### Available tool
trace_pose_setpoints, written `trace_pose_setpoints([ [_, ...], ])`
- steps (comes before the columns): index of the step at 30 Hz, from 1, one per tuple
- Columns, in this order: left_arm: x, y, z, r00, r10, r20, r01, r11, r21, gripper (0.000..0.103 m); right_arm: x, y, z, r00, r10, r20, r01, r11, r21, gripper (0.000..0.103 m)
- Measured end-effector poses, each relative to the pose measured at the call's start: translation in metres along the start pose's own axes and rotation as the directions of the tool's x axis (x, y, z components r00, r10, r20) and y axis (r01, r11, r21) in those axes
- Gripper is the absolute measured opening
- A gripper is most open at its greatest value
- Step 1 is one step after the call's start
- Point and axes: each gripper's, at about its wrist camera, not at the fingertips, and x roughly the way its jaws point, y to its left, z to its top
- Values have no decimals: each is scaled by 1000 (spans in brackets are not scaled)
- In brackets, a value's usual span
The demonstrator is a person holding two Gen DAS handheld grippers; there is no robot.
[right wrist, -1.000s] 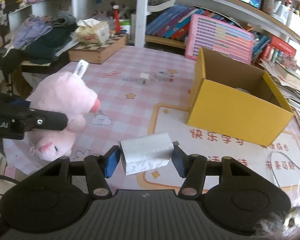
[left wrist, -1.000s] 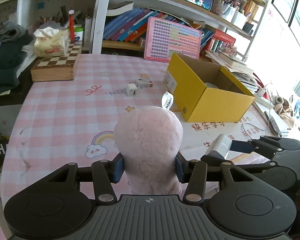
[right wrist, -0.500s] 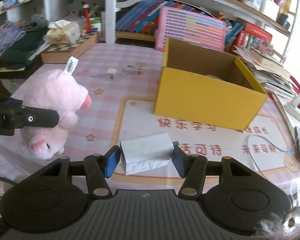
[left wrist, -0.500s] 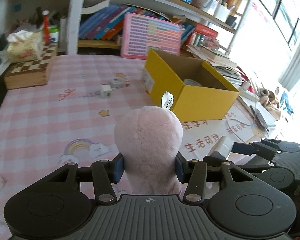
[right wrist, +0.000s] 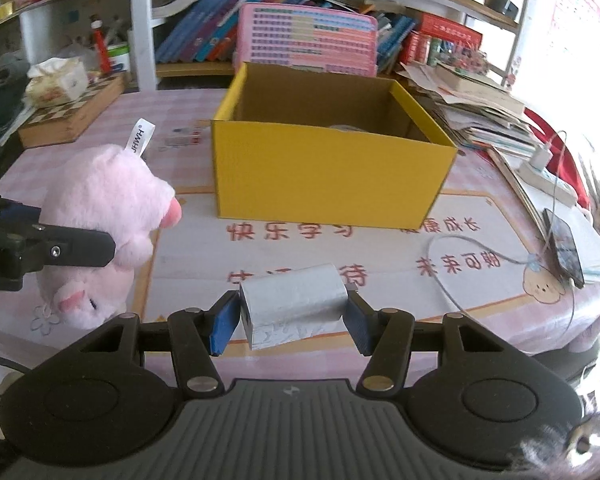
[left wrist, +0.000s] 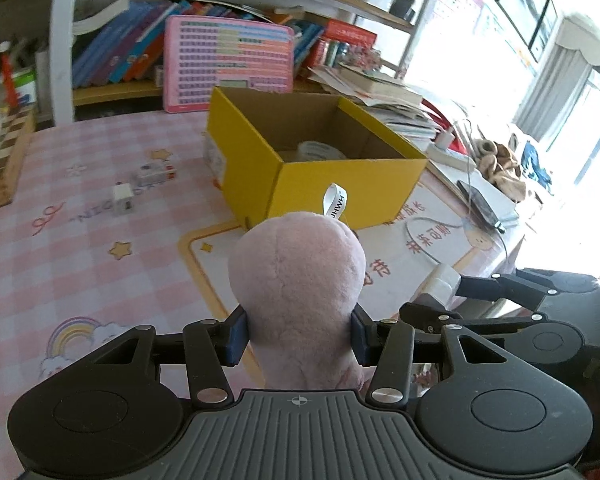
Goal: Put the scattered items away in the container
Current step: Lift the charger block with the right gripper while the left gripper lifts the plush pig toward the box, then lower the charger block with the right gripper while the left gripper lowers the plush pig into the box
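My left gripper (left wrist: 298, 332) is shut on a pink plush pig (left wrist: 296, 280), held above the pink checked table; the pig also shows in the right wrist view (right wrist: 104, 216). My right gripper (right wrist: 292, 316) is shut on a silver-grey box (right wrist: 294, 304), seen from the side in the left wrist view (left wrist: 440, 282). The open yellow cardboard box (left wrist: 340, 188) stands just ahead of both grippers, also in the right wrist view (right wrist: 332, 176), with a clear roll (left wrist: 320, 150) lying inside. A small white cube (left wrist: 123, 199) and a small white and red packet (left wrist: 156, 172) lie on the table left of the box.
A chessboard box (right wrist: 72, 116) with a tissue pack (right wrist: 56, 82) stands at the far left. A pink chart board (left wrist: 228, 68) leans on the bookshelf behind the box. A phone (right wrist: 564, 248), a white cable (right wrist: 452, 280) and stacked papers (right wrist: 480, 120) lie at the right.
Both grippers have moved forward and to the right with their loads, and the yellow box now looms closer and more central. Neither grip has changed.
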Motion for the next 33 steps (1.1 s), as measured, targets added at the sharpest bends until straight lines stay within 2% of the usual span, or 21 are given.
trace_pose_setpoints([
  [20,53,-55,29,997,-44,-55,50,994,94,48,26,-67,8,999,-31,-35,34,997,65,54],
  [24,59,-64,40,999,-49,-24,52,992,113,48,28,-79,17,1000,-24,-10,24,998,56,54],
  [28,63,-68,52,999,-53,12,51,993,105,48,26,-90,33,998,-14,57,12,1000,28,54],
  [33,62,-68,76,995,-39,95,32,997,70,48,28,-103,62,991,22,129,-23,1000,1,54],
])
